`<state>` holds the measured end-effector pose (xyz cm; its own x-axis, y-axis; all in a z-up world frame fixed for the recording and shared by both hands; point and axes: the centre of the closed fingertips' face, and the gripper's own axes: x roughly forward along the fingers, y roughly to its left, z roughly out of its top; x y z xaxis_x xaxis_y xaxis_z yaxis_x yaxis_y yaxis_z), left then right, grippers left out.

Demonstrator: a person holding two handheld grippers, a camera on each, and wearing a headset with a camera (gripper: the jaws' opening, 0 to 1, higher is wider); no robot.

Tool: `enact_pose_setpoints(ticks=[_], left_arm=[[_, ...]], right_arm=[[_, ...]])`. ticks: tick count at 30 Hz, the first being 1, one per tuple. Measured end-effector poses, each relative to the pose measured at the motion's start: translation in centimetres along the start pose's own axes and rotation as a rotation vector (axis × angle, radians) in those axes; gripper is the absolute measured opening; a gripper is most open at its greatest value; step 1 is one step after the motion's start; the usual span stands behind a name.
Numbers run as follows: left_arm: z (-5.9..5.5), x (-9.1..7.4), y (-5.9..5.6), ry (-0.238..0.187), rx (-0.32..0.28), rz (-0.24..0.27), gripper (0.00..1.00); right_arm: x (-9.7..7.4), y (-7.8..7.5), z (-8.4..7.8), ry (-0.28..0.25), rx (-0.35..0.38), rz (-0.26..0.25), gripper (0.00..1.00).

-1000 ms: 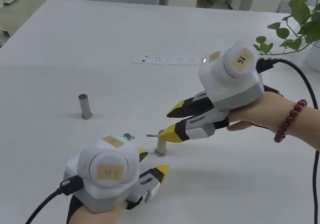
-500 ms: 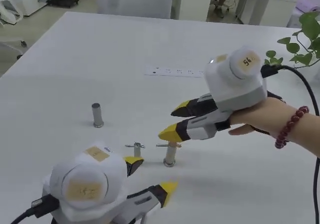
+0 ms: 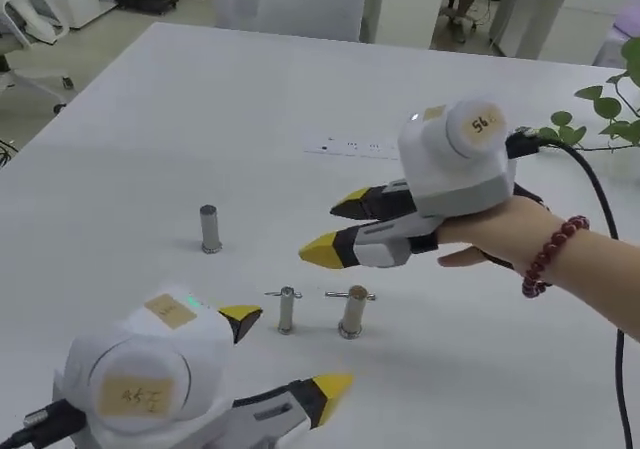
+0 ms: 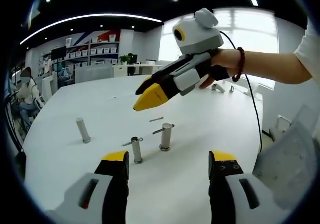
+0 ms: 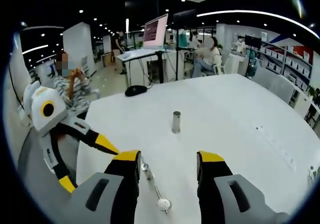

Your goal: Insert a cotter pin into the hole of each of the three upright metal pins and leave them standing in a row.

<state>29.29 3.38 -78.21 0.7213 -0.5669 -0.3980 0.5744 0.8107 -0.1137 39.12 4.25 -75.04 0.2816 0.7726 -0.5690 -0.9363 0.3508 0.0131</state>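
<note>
Three upright metal pins stand on the white table. The far-left pin (image 3: 209, 229) (image 4: 83, 130) (image 5: 176, 122) has no cotter pin through it. The middle pin (image 3: 287, 310) (image 4: 136, 150) (image 5: 146, 170) and the right pin (image 3: 351, 312) (image 4: 166, 136) (image 5: 162, 202) each carry a cotter pin crosswise near the top. My left gripper (image 3: 287, 354) (image 4: 169, 161) is open and empty, just short of the middle pin. My right gripper (image 3: 330, 229) (image 5: 167, 159) hovers open and empty above the two pinned pins. A thin loose metal piece (image 4: 156, 118) lies beyond them.
A white power strip (image 3: 350, 149) lies farther back on the table. A leafy plant (image 3: 610, 109) stands at the right edge. Office chairs and desks are beyond the table's far edge. A cable trails from the right gripper past the person's wrist.
My left gripper has drawn back toward me, uncovering the middle pin with its cotter pin in place. The right gripper has lifted slightly off the right pin. The head camera has shifted.
</note>
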Motion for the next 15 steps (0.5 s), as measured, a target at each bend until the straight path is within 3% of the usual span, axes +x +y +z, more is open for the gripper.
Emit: enact_pose_setpoints(ticks=[10, 15], left_arm=[[-0.1, -0.8, 1.3, -0.001, -0.025, 0.008, 0.81], [0.0, -1.1, 2.5, -0.003, -0.006, 0.037, 0.86]], right_arm=[[2.8, -0.5, 0.6, -0.01, -0.001, -0.011, 0.46], [4.3, -0.8, 0.8, -0.016, -0.012, -0.017, 0.46]])
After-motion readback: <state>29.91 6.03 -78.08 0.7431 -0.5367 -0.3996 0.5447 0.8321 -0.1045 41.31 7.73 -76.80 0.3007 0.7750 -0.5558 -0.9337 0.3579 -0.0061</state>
